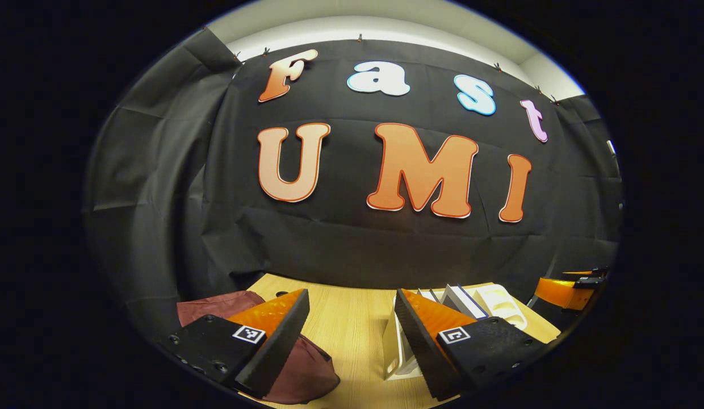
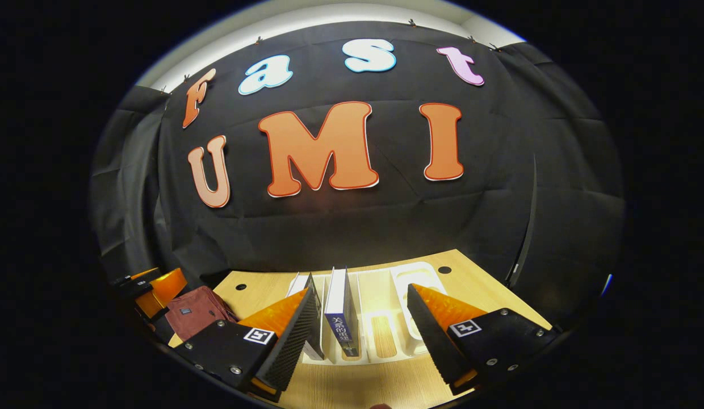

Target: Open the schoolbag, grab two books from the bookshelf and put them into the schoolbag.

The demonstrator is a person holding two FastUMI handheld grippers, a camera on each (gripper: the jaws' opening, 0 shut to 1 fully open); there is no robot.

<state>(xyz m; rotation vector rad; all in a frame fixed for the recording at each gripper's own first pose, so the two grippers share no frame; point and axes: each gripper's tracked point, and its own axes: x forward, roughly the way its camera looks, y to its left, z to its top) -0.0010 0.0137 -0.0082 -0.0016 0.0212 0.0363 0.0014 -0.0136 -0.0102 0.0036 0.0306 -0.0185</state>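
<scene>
In the left gripper view your left gripper (image 1: 352,335) hangs with fingers apart and empty above the table (image 1: 340,324), the maroon bag (image 1: 295,363) low and half-hidden behind its left finger, so drop squarely over it and find the zipper, which you cannot make out yet. In the right gripper view the right gripper (image 2: 360,335), fingers apart and empty, faces the white shelf (image 2: 411,284); line it up on the blue book (image 2: 340,309), since the second book (image 2: 300,284) sits mostly behind your finger.

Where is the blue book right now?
In the right gripper view the blue book stands upright in the white bookshelf on the wooden table, between the open right gripper's fingers, with the maroon schoolbag farther off on the left.
</scene>
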